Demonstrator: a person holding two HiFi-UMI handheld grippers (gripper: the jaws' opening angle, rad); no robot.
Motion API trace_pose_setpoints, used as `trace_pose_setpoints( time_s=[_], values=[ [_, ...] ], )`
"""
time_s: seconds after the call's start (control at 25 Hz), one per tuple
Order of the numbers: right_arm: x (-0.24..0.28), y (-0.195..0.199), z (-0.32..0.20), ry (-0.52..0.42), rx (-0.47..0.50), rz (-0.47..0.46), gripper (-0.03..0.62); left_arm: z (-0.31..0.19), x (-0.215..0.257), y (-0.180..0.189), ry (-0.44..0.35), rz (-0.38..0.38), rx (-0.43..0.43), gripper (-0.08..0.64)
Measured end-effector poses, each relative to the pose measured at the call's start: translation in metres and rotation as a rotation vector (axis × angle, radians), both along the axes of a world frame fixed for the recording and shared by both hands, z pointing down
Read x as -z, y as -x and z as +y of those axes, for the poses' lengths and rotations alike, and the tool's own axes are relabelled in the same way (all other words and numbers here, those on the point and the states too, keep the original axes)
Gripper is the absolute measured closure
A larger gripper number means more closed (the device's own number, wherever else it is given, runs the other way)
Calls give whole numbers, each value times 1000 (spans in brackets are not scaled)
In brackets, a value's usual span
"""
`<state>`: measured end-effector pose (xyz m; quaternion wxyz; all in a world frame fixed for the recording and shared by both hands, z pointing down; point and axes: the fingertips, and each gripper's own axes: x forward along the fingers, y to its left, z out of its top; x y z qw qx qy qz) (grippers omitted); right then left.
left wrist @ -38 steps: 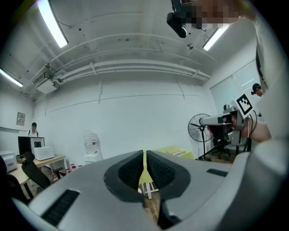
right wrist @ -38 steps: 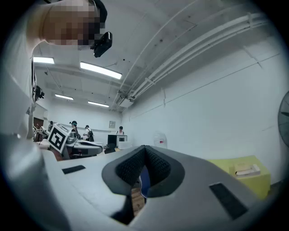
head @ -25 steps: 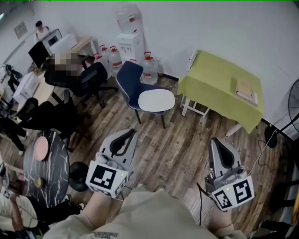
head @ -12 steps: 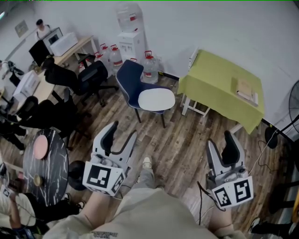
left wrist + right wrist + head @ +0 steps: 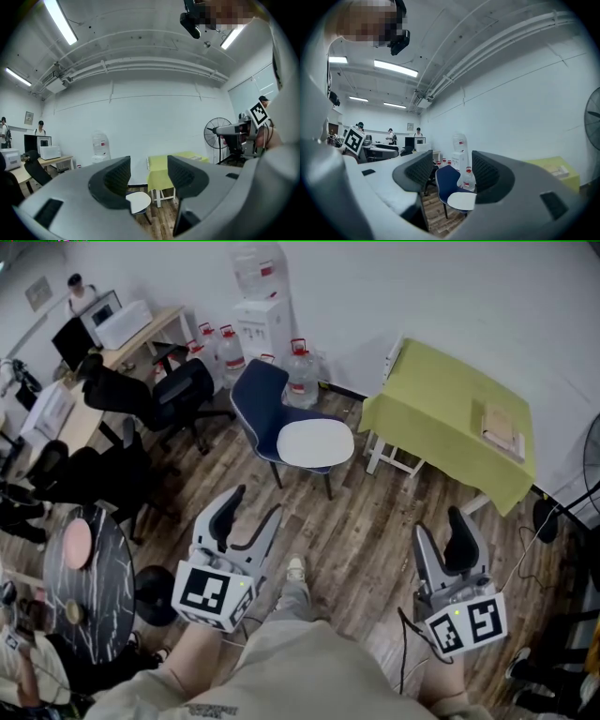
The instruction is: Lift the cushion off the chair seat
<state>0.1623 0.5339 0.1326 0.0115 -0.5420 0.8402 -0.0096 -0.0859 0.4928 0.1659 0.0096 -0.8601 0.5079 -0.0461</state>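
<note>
Cushion (image 5: pixel 315 442) well beyond left claw (image 5: pixel 255 504), right claw (image 5: pixel 439 524).

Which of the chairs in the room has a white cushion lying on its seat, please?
The dark blue chair beside the water bottles: the white cushion lies on its seat, whereas the black office chairs show none.

Place: a shared open-plan office.
Far left: a desk (image 5: pixel 157 331) with a monitor (image 5: pixel 73 341) and a white boxy machine (image 5: pixel 122 322), and black swivel chairs (image 5: pixel 183 395) drawn up.
Far wall: a water dispenser (image 5: pixel 262 320), with spare water jugs (image 5: pixel 302 371) beside it.
Middle: a blue chair (image 5: pixel 258 404) on the wood-plank floor (image 5: pixel 375 531).
Right: a green-clothed table (image 5: pixel 441 409).
Overhead: fluorescent tube lights (image 5: pixel 61 21) and exposed pipes (image 5: pixel 140 68).
</note>
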Motion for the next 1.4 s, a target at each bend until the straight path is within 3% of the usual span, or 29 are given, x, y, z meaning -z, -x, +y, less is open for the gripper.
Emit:
trace_pose_setpoints(
  time_s=[0.28,0.92,1.4],
  values=[
    [-11,20,-84,38,33,10,333,-83,-17,7,51,-5,-23,316],
    [-20,69,-280,102,-46,34,331,-289,-23,62,84,-14,-73,316],
    [-38,94,-365,137,-50,47,330,-372,-41,93,114,-10,-62,316]
  ],
)
